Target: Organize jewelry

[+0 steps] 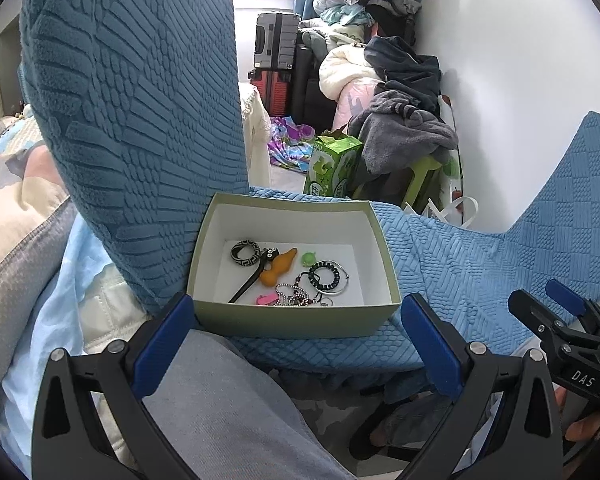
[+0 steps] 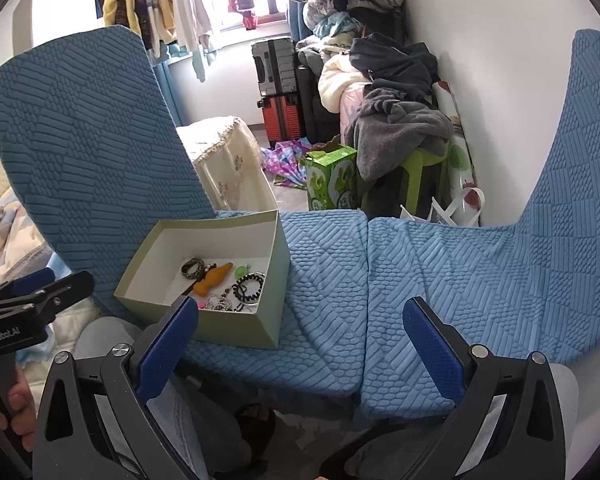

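Note:
A pale green open box (image 1: 292,320) (image 2: 236,332) sits on a blue seat cushion (image 1: 460,264) (image 2: 328,264). Inside lie a black-and-white ring (image 1: 245,252) (image 2: 192,267), an orange gourd charm (image 1: 278,267) (image 2: 214,276), a black hair stick (image 1: 249,280), a small green charm (image 1: 309,258) (image 2: 241,270), a black coiled hair tie (image 1: 325,276) (image 2: 249,283), a beaded chain (image 1: 292,295) (image 2: 218,302) and a pink piece (image 1: 265,300). My left gripper (image 1: 298,344) is open and empty, just in front of the box. My right gripper (image 2: 300,344) is open and empty over the cushion, right of the box.
A tall blue chair back (image 1: 140,120) (image 2: 92,160) rises left of the box. My leg in grey trousers (image 1: 228,408) lies below the left gripper. A green carton (image 1: 332,164) (image 2: 332,176), a stool piled with clothes (image 2: 404,128) and suitcases (image 2: 278,92) stand behind.

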Action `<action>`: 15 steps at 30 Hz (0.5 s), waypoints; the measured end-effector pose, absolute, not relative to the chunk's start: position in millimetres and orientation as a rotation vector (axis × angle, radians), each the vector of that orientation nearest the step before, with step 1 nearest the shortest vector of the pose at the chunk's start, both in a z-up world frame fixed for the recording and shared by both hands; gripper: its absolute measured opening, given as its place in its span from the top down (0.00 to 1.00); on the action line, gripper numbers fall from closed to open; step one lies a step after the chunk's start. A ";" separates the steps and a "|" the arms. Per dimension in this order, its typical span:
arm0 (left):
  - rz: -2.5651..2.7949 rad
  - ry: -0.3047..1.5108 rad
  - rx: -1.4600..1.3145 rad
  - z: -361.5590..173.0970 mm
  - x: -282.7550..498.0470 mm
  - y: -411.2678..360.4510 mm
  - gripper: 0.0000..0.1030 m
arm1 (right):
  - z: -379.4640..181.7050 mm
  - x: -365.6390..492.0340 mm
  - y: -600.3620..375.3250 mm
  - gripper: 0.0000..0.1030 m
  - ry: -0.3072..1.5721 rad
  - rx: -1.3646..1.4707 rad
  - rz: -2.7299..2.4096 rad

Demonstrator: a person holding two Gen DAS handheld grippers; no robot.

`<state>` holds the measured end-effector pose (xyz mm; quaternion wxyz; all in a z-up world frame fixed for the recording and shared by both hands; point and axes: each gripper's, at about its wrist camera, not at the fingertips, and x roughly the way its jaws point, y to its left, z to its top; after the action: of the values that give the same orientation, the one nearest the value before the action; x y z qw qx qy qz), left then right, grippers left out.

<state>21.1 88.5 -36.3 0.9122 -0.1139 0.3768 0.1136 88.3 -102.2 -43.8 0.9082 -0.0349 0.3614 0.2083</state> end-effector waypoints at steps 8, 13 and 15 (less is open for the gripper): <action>0.239 0.789 -0.235 -37.1 20.9 91.1 0.00 | -43.1 88.1 -100.6 0.00 0.737 -0.081 0.433; 0.237 0.794 -0.232 -37.6 21.0 89.7 0.00 | -43.2 87.8 -100.0 0.00 0.741 -0.081 0.428; 0.234 0.793 -0.231 -37.4 20.5 88.7 0.00 | -42.5 87.4 -99.2 0.00 0.740 -0.083 0.431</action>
<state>20.5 88.7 -37.4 0.9092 -0.1121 0.3845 0.1134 87.4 -99.2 -42.5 0.9088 -0.0401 0.3588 0.2091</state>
